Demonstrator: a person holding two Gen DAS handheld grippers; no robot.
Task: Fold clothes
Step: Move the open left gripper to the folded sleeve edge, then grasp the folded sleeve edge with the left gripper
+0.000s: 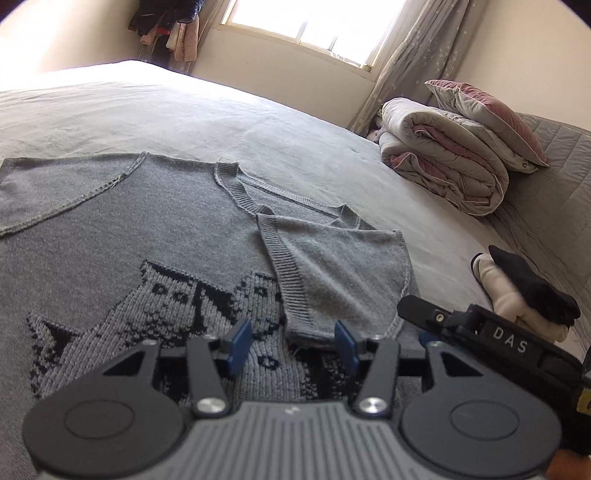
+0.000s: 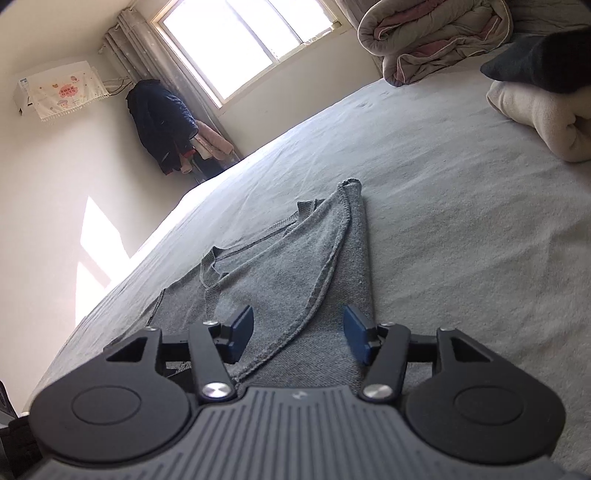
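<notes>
Grey sweater [image 1: 110, 240] lies on bed [image 1: 258, 122], sleeve [image 1: 340, 266] folded inward.

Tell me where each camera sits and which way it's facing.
Left wrist: on the left tongs, looking over the grey sweater toward the window; its open blue pads and the right tongs show.
Right wrist: on the right tongs, looking along the sweater's folded edge; only its open pads show.
Shared: sweater, bed, rolled quilt, window.
</notes>
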